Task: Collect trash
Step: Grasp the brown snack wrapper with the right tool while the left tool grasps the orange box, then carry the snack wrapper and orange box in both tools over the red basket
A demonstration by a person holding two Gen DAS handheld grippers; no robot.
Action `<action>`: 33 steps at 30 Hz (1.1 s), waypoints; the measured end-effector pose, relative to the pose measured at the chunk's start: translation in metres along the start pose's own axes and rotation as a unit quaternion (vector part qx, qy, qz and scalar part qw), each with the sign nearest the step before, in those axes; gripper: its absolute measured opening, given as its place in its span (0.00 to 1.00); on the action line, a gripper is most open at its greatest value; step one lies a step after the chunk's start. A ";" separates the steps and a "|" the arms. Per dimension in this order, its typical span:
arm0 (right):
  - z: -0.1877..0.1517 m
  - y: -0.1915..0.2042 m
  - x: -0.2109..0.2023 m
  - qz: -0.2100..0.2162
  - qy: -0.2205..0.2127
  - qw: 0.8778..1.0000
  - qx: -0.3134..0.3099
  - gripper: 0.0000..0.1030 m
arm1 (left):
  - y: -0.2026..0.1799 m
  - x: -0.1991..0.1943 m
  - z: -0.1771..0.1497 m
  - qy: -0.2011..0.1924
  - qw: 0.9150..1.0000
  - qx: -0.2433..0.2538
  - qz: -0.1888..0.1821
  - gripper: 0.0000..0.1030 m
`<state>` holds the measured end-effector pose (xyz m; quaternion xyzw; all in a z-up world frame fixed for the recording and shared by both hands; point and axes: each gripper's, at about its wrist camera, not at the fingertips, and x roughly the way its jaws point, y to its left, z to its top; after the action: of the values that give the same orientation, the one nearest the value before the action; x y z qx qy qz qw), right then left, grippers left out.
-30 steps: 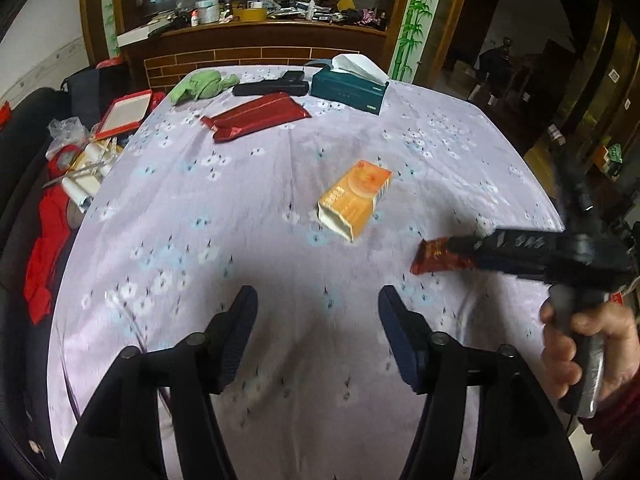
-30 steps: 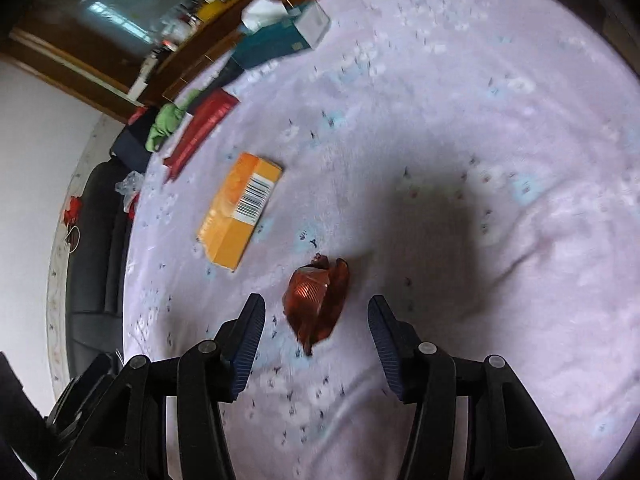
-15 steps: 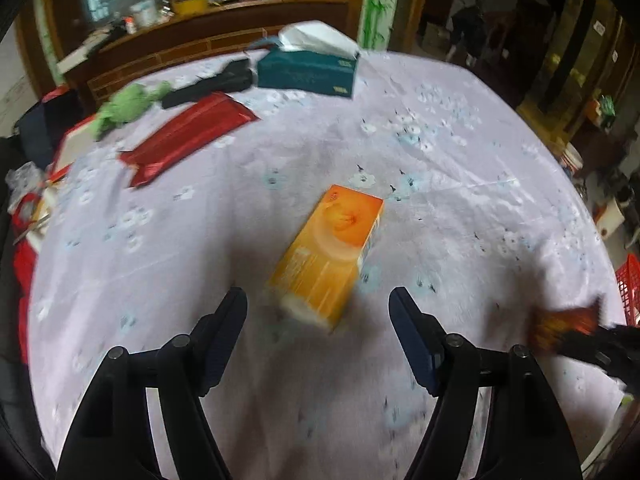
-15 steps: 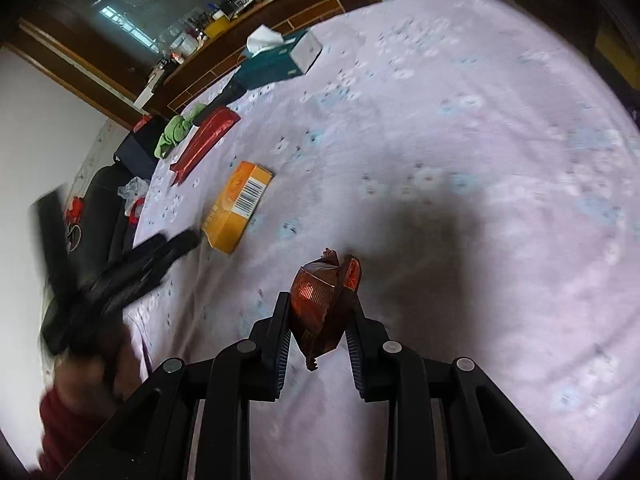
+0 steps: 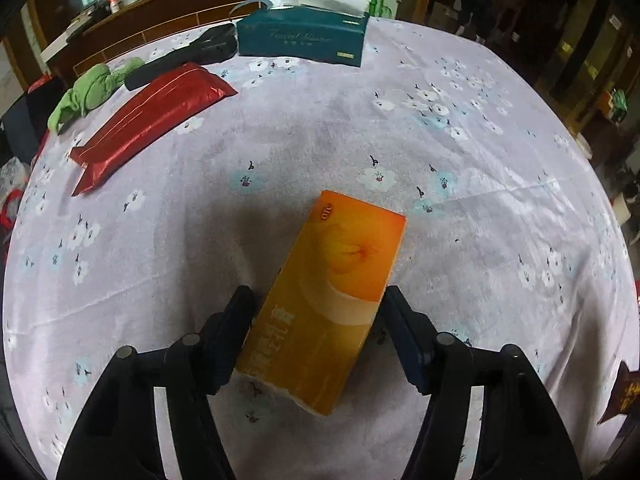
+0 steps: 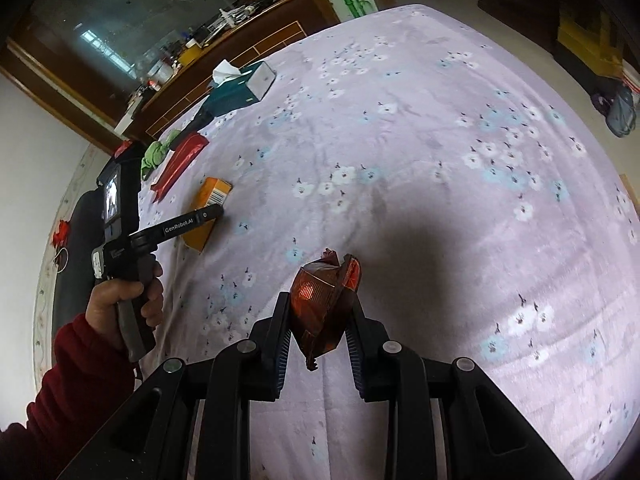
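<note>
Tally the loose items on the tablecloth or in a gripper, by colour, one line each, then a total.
Orange: 1, the carton
Red: 1, the long pouch
Red-brown: 1, the wrapper in the right gripper
Green: 1, the cloth
Teal: 1, the tissue box
Black: 1, the case
Total: 6

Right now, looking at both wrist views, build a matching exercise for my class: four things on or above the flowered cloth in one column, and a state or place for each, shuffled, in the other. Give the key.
Things
1. orange box
2. brown wrapper
3. teal tissue box
4. red pouch

States or places
A. lies flat beside a green cloth
B. clamped in the right gripper
C. white tissue sticking out on top
D. between the left gripper's open fingers

Pairs: 1-D, 2-B, 3-C, 4-A
</note>
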<state>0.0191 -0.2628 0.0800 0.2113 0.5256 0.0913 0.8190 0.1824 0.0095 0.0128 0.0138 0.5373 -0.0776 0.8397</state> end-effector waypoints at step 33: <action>-0.068 -0.060 -0.063 -0.100 -0.042 0.992 -0.056 0.26 | -0.178 -0.136 -0.172 -0.065 0.996 0.054 -0.029 0.44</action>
<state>-0.0737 -0.3224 0.0806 0.1149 0.5033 0.0291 0.8560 -0.0546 -0.1319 0.0738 0.0384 0.4771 -0.1316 0.8681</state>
